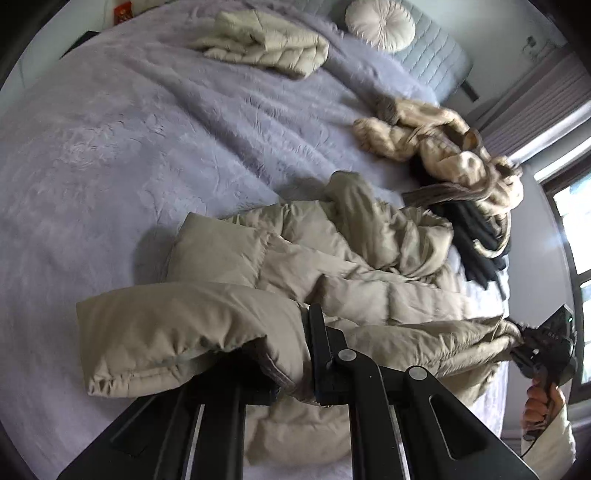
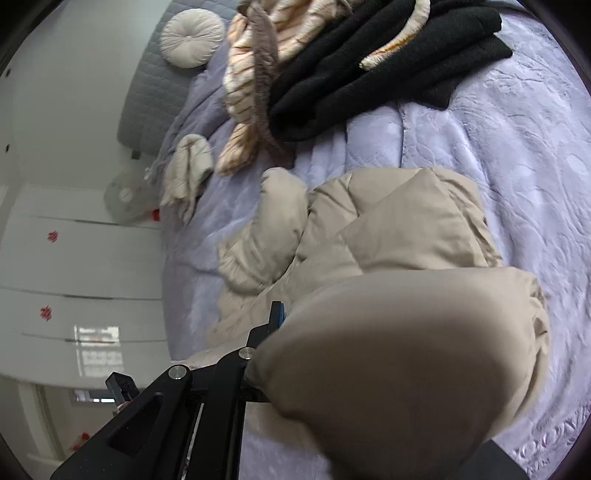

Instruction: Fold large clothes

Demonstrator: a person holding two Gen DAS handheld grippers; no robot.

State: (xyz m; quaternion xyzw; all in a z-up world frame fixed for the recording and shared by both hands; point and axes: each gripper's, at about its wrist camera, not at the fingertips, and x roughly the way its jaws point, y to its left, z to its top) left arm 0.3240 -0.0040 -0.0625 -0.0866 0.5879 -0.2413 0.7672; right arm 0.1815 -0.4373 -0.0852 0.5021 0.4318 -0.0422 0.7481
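Beige puffer coat [image 1: 332, 280] on bed [image 1: 110, 166], left gripper [image 1: 310, 332] and, seemingly, right gripper [image 1: 517, 338] both clenched on it

Bedroom, pretty bright daylight. Big bed with a fuzzy lavender blanket [image 1: 129, 147] fills most of both views. Grey quilted headboard [image 1: 432, 55] at 1 o'clock in the left wrist view, with a round cream tufted cushion [image 1: 380, 24] leaning on it. Window [image 1: 576, 221] with a pleated curtain [image 1: 546, 99] around 3 o'clock. White wardrobe doors [image 2: 74, 266] with small red stickers at 9 o'clock in the right wrist view.
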